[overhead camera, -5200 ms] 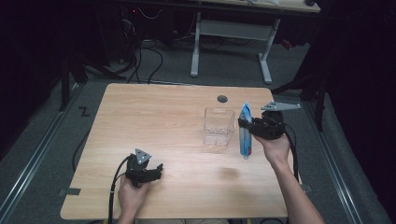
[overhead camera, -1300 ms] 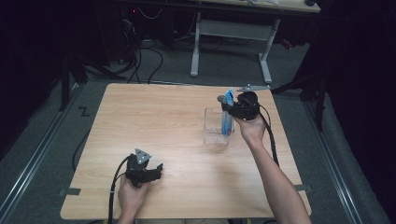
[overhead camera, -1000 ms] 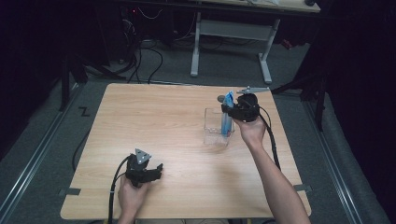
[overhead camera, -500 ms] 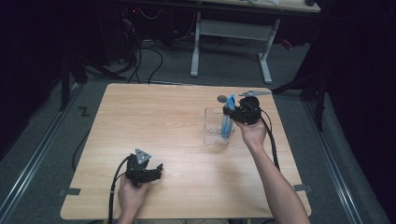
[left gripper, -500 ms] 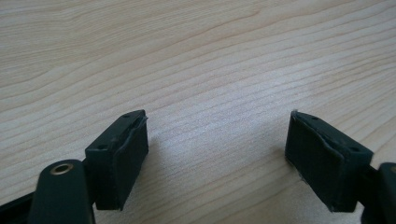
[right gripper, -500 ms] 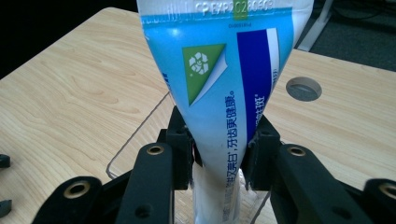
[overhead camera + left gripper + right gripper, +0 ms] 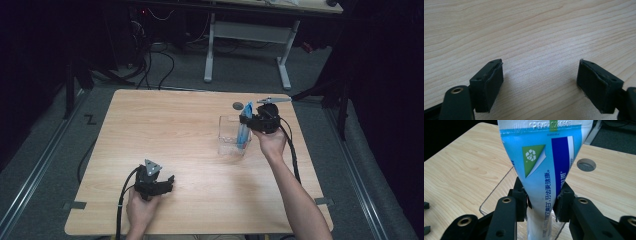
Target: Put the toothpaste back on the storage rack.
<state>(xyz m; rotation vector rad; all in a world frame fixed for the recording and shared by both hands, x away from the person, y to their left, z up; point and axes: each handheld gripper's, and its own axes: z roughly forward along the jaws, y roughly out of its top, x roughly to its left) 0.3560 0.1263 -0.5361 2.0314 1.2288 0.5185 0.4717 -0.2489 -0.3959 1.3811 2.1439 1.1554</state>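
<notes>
A blue and white toothpaste tube stands upright with its lower end inside a clear plastic container on the right half of the wooden table. My right gripper is shut on the tube from the container's right side. In the right gripper view the two black jaws press the tube from both sides above the container's rim. My left gripper rests near the table's front edge, open. Its pads stand wide apart over bare wood with nothing between them.
A round grey cable hole lies just behind the container. The table's right edge runs close to the right hand. Beyond the far edge stand a white desk frame and floor cables.
The right gripper carried the tube from right of the container to above it, then lowered it in. Over the last second it sank slightly. The left gripper has not moved.
</notes>
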